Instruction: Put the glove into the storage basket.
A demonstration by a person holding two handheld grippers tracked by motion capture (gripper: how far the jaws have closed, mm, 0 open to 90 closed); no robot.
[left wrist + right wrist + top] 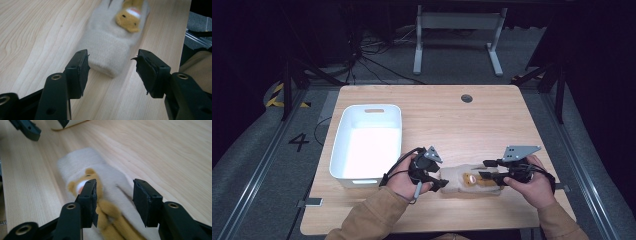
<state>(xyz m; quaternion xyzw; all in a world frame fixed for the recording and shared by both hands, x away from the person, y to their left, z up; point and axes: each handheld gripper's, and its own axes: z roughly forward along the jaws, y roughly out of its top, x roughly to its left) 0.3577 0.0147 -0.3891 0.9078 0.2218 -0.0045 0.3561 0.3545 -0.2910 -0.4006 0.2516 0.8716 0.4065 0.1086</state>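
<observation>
Cream fleece, a small soft pouch (469, 181) with a yellow-brown bear figure on its top, lies flat on the wooden bench (462, 120) near the person's edge, between the two hands. In the high view the left gripper (438, 182) sits at the pouch's left end and the right gripper (486, 169) at its right end, both pointing inward at it. A white plastic bin (368, 141) stands on the bench just left of the left hand.

From the left gripper view, the pouch (110, 45) runs away from the camera, its plain cream end nearest. The fingers (80, 71) stand about half open on either side of that end; the pads are clear of the fleece, with bare wood showing beside each, so nothing is gripped.

From the right gripper view, the pouch (100, 187) lies under and beyond the fingers (88, 200), bear's head pointing away. They stand roughly half open above the bear, without pinching the fabric. The left gripper's tip (27, 128) and the bin's corner (66, 123) show at the top edge.
</observation>
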